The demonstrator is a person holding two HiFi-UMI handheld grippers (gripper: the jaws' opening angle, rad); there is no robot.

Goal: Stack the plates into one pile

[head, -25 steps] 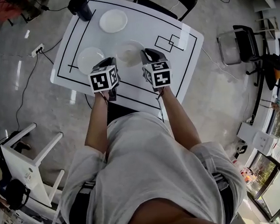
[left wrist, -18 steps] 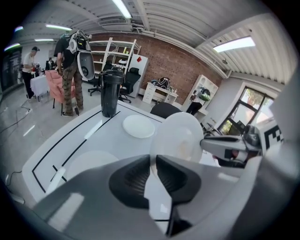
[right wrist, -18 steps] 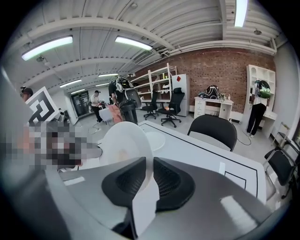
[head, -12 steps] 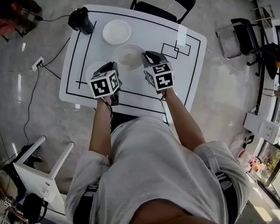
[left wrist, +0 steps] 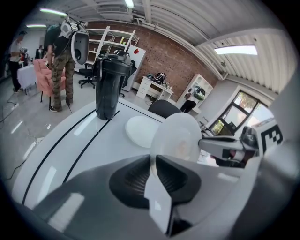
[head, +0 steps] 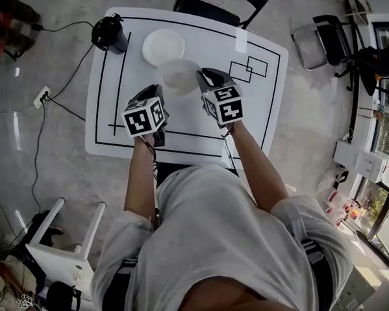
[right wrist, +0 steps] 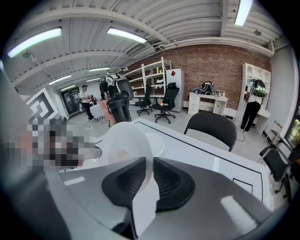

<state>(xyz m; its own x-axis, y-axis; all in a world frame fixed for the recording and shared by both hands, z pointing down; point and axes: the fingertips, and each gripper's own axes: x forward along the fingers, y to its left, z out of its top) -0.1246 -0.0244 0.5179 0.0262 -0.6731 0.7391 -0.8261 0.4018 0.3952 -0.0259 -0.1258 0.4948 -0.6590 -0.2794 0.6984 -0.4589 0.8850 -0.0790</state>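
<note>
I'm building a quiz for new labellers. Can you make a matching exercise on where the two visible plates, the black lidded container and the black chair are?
Things:
1. nearer plate
2. farther plate
3. black lidded container
4. black chair

Places:
A. stands upright at the far left corner of the table
B. on the floor beyond the table's far edge
C. rim clamped by the left gripper and the right gripper
D. lies flat on the table, untouched

Pairs: 1-C, 2-D, 3-A, 4-B

Open-plan office: brick wall [right wrist: 220,61], shelves [right wrist: 154,77], swivel chairs [right wrist: 166,101].
</note>
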